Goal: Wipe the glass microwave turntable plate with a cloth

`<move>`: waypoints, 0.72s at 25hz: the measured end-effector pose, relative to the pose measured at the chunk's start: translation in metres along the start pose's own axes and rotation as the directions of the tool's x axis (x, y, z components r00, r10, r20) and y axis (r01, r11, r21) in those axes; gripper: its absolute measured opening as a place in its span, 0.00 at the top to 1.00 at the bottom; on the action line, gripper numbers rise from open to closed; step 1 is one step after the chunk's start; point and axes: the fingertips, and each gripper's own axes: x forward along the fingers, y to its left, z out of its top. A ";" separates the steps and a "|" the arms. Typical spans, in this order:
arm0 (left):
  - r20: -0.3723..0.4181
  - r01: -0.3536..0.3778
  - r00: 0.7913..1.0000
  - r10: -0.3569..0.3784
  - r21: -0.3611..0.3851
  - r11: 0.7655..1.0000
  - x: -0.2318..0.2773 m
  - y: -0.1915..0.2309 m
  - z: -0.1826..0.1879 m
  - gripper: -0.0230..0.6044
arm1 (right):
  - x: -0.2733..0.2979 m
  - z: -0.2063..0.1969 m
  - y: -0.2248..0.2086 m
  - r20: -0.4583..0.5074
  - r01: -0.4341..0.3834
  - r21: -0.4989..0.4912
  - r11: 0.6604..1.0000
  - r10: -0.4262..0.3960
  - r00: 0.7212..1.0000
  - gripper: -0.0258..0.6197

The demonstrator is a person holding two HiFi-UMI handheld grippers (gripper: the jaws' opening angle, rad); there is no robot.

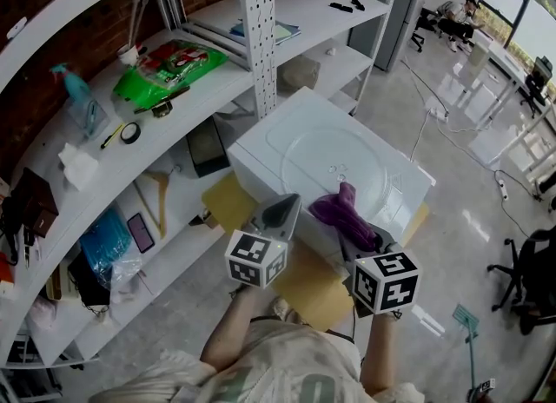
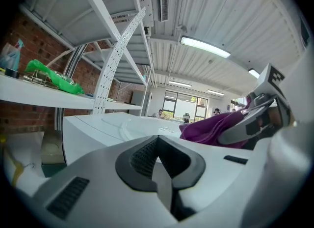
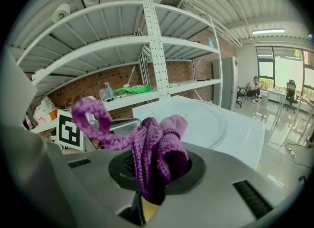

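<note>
Right tongs (image 3: 153, 175) grip purple cloth (image 3: 158, 146) beside glass plate (image 3: 208, 120) rim.

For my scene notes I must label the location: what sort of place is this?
Probably a workshop or lab corner of an open office: white metal shelving of supplies against a brick wall, with an office chair and window-side desks beyond.

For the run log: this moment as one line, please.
glass plate: flat on white box | right gripper: shut on purple cloth, by plate edge | left gripper: shut, empty
</note>
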 end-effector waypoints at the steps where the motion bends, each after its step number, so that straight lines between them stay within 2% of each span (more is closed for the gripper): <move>1: 0.001 -0.001 1.000 0.001 -0.001 1.000 0.000 0.000 0.000 0.96 | -0.001 -0.001 0.001 -0.002 -0.001 -0.003 1.000 0.001 1.000 0.88; 4: 0.005 -0.001 1.000 0.001 -0.005 1.000 0.000 0.001 0.000 0.96 | -0.004 0.002 0.003 0.012 0.002 -0.007 1.000 -0.001 1.000 0.88; 8: 0.013 -0.005 1.000 0.006 -0.021 1.000 0.001 0.003 0.000 0.96 | -0.004 0.026 -0.006 0.070 0.006 -0.014 1.000 -0.005 0.998 0.88; 14: 0.016 -0.013 1.000 0.013 -0.018 1.000 0.001 0.004 0.001 0.96 | 0.019 0.084 -0.040 0.165 0.074 -0.040 0.996 -0.066 0.984 0.88; 18: 0.013 -0.022 1.000 0.022 -0.003 1.000 0.001 0.004 0.001 0.96 | 0.051 0.106 -0.065 0.167 0.114 -0.027 0.993 -0.108 0.980 0.88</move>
